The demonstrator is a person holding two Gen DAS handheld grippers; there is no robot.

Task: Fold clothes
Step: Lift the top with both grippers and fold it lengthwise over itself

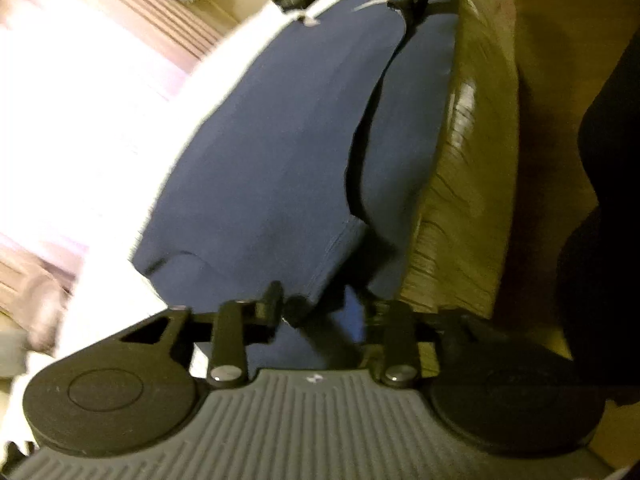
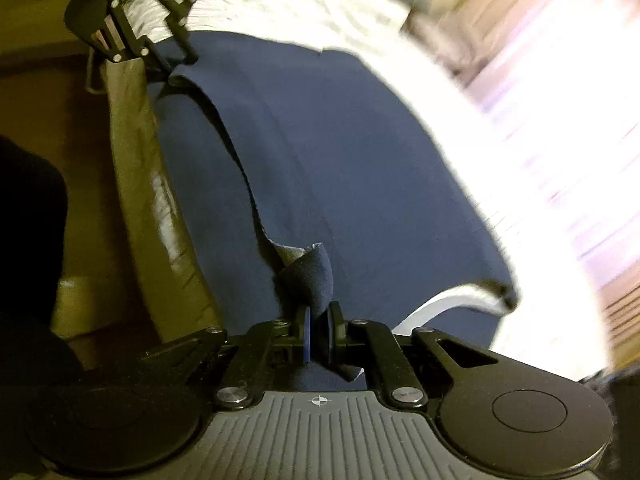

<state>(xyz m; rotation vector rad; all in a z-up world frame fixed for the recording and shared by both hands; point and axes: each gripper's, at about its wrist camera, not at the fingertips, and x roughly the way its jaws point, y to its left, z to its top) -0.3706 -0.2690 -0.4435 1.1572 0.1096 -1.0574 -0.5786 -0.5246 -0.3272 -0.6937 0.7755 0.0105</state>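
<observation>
Navy garment (image 2: 340, 160) lay stretched flat over white bedding (image 2: 280, 4), one edge folded. Right gripper (image 2: 319, 326) and left gripper (image 1: 320, 312) each pinched a bunched corner.

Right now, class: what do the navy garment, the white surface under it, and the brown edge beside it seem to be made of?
Navy garment: probably soft matte knit cotton; it drapes and bunches in the right gripper.
White surface: likely woven bedsheet, rumpled.
Brown edge: possibly leather or vinyl; glossy highlights and fine creases.
</observation>
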